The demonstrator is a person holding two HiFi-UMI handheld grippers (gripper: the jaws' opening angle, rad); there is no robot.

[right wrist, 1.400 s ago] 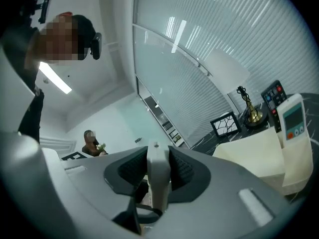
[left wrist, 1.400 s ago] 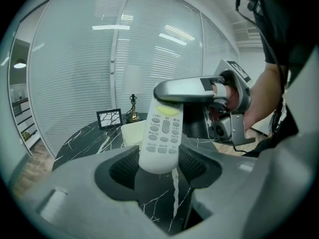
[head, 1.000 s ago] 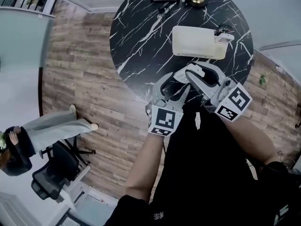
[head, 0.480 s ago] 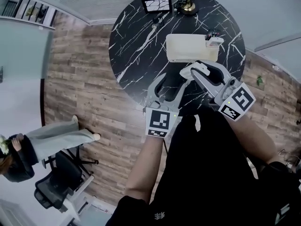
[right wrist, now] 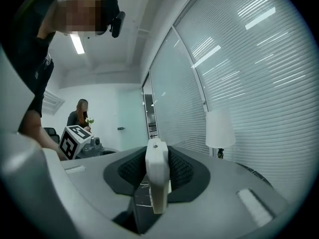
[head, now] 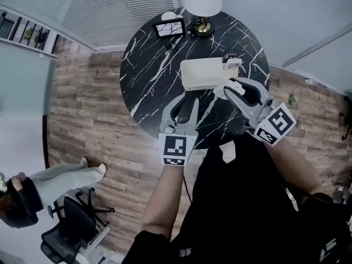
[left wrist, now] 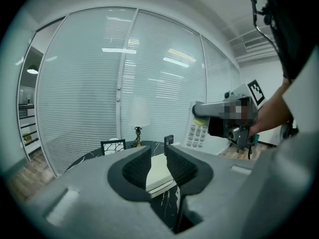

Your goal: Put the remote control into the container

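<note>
A white remote control with grey buttons is clamped in my right gripper, which is shut on it above the table's near right part. In the right gripper view the remote stands on edge between the pads. The cream container lies just beyond, with a black remote standing in its right end compartment. My left gripper hovers over the table's near edge, left of the right one. Its jaws have just been closing and now stand open at a narrow gap with nothing between them.
On the round black marble table a small picture frame and a lamp base stand at the far edge. A person sits by an office chair on the wood floor at lower left.
Both grippers have risen and moved out over the table towards the container. The left jaws have narrowed from wide apart. The white remote stays in the right gripper.
</note>
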